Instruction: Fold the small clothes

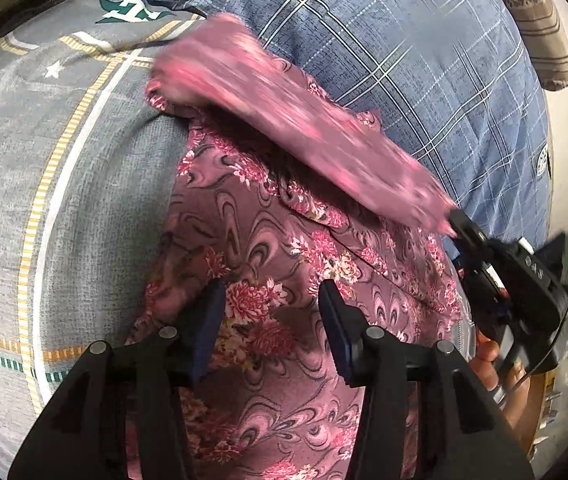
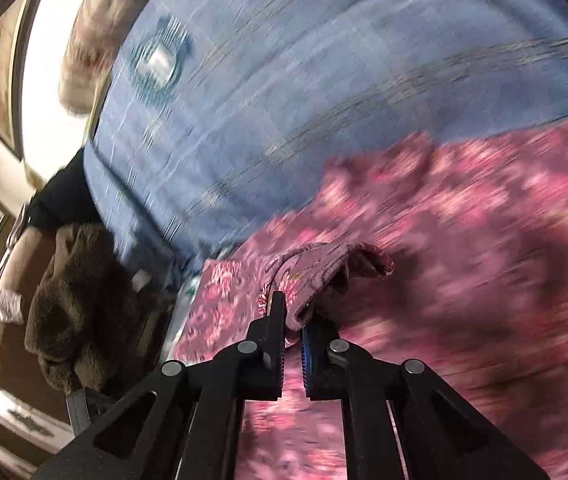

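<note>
A: How far along is the folding?

B: Early to middle, I'd judge. The pink flowered garment (image 1: 284,264) lies spread on the bed, over a grey sheet (image 1: 64,184) and a blue checked sheet (image 1: 423,80). One edge of it is lifted and drawn across the rest, blurred in the left wrist view, so one fold looks under way and none is finished that I can see.

A: Who holds that edge?

B: The right gripper (image 2: 293,320). Its jaws are pressed together with a bunched hem of the garment pinched between them.

A: And the other one?

B: The left gripper (image 1: 272,308) hangs over the flat part of the garment, jaws spread, nothing between them.

A: What's left?

B: Laying that edge down, smoothing, then likely another fold or two.

A: Counts?

B: One garment, two grippers, two sheets. Off the bed's edge, one brown furry heap (image 2: 80,304).
</note>
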Demonstrator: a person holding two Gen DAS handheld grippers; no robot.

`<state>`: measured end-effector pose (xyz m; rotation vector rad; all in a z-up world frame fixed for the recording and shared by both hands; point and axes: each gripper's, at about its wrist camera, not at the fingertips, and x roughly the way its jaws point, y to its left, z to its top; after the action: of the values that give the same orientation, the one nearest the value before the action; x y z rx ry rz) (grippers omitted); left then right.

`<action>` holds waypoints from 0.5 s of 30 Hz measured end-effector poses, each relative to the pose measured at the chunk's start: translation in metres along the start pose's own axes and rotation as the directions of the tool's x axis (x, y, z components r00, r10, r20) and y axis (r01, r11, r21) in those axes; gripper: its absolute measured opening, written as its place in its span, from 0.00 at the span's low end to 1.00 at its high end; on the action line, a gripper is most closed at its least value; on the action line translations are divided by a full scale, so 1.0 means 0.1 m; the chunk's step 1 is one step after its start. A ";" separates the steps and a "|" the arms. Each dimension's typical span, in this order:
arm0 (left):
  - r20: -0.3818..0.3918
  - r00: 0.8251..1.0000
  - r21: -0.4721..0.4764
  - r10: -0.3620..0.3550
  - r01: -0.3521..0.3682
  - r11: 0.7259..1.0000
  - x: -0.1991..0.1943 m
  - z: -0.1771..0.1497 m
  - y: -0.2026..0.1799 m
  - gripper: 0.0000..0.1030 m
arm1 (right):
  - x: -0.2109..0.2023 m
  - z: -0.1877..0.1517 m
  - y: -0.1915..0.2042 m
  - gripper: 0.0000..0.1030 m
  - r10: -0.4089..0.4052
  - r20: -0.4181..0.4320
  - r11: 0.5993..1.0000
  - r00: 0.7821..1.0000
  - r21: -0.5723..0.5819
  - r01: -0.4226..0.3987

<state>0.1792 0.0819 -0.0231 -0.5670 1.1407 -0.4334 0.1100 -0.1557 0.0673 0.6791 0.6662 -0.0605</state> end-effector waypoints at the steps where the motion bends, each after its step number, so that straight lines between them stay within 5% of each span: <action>1: 0.001 1.000 0.001 0.002 -0.002 1.000 -0.01 -0.01 0.00 0.45 | -0.08 0.04 -0.08 0.06 -0.012 0.014 1.000 1.000 0.002 0.012; 12: 0.003 0.999 0.005 0.032 -0.032 0.999 0.03 -0.02 -0.07 0.45 | -0.91 0.36 -1.09 0.06 -0.208 0.115 0.975 0.971 0.107 0.196; 15: -0.008 1.000 -0.015 0.021 -0.021 1.000 0.02 0.01 -0.11 0.45 | -0.91 0.32 -1.32 0.13 -0.180 0.075 0.972 0.981 0.167 0.166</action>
<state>0.1806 0.0724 -0.0174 -0.5663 1.1573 -0.4099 0.0209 -0.2926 0.0660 0.7670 0.6370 -0.3072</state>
